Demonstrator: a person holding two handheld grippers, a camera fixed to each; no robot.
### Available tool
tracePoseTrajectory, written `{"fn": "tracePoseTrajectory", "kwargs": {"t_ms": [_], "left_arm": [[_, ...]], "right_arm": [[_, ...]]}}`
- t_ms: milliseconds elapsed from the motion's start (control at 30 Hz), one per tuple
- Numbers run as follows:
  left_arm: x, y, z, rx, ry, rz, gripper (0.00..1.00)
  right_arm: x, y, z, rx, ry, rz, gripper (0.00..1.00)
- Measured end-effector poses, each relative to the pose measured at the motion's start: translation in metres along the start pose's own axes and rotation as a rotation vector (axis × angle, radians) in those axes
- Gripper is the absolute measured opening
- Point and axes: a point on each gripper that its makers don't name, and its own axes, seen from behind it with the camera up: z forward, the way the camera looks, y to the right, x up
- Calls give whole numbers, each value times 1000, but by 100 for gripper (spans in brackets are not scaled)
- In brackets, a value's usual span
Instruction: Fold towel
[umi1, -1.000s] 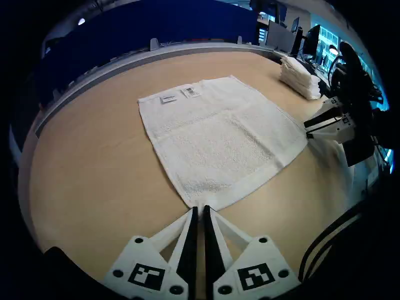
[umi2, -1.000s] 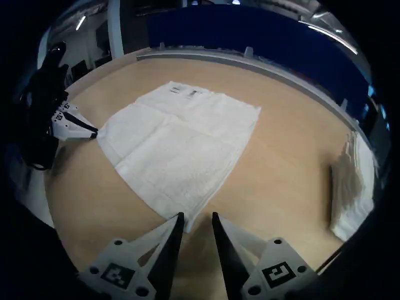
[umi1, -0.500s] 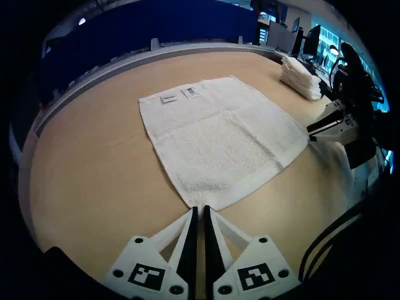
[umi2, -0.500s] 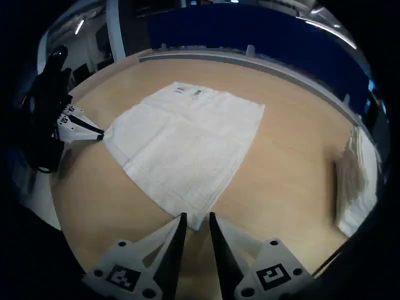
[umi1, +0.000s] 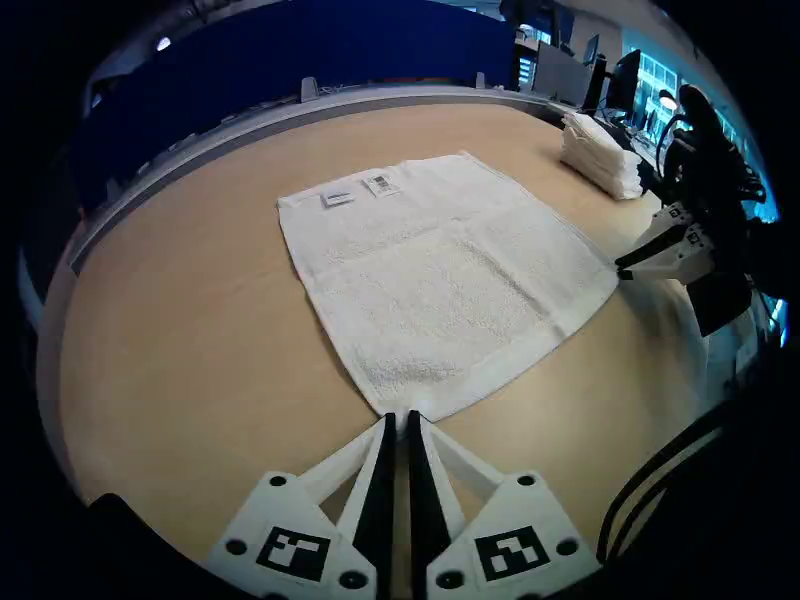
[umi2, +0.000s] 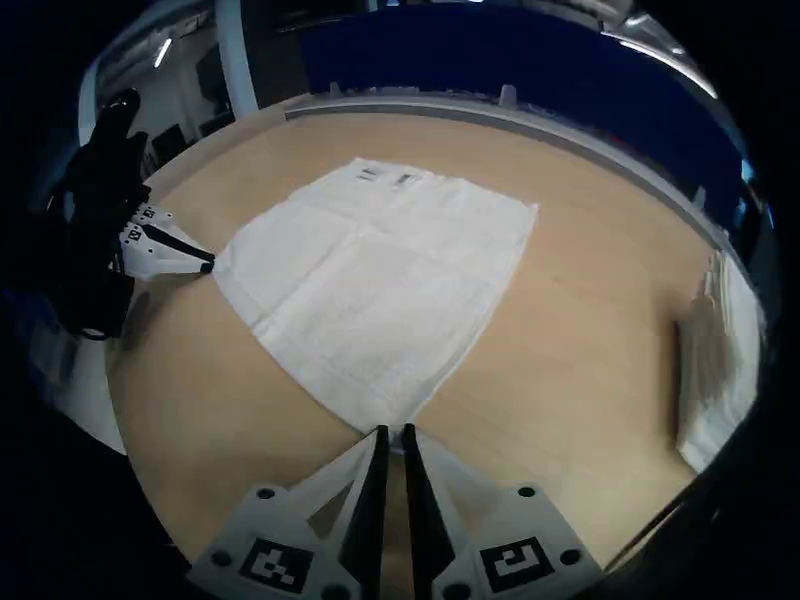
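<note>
A white towel (umi1: 440, 280) lies spread flat on the wooden table (umi1: 180, 330), two small labels near its far edge. In the left gripper view my left gripper (umi1: 400, 418) is shut on the towel's near corner. The right gripper (umi1: 622, 268) pinches the corner at the right, held by a dark-gloved hand. In the right gripper view the towel (umi2: 380, 280) runs away from my right gripper (umi2: 393, 432), whose fingers are shut on its near corner. The left gripper (umi2: 207, 266) holds the corner at the left. Both corners rest at table level.
A stack of folded white towels (umi1: 600, 155) sits at the table's far right, and shows as a stack (umi2: 720, 370) by the right edge. A blue partition (umi1: 300, 50) runs behind the table's curved back rim. Bare wood surrounds the towel.
My right gripper's fingers have closed from a clear gap onto the towel's near corner. The left gripper has stayed shut on its corner. The towel has barely shifted.
</note>
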Motion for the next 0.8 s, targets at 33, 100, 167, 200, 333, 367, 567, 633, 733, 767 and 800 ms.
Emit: {"fn": "tracePoseTrajectory", "kwargs": {"t_ms": [33,100,167,200,333,367,567,633,733,767,800], "left_arm": [[0,0,0,0,0,0,8],[0,0,0,0,1,1,8],[0,0,1,0,1,4,8],[0,0,1,0,1,5,8],[0,0,1,1,0,7,8],[0,0,1,1,0,6,8],[0,1,1,1,1,1,8],[1,1,0,2,4,-2,8],[4,1,-2,3,11,-12,8],[6,1,-4,3,15,-17,8],[7,1,-5,3,19,-22,8]], "right_arm": [[0,0,0,0,1,1,10],[1,0,1,-1,3,2,10],[1,1,2,-2,5,4,10],[1,1,2,-2,6,4,10],[2,1,3,-1,6,3,10],[2,1,3,0,6,3,10],[8,1,2,13,16,14,10],[10,1,1,15,22,16,10],[14,2,-2,18,29,15,10],[16,2,-2,18,31,13,10],[17,2,-3,18,34,12,10]]}}
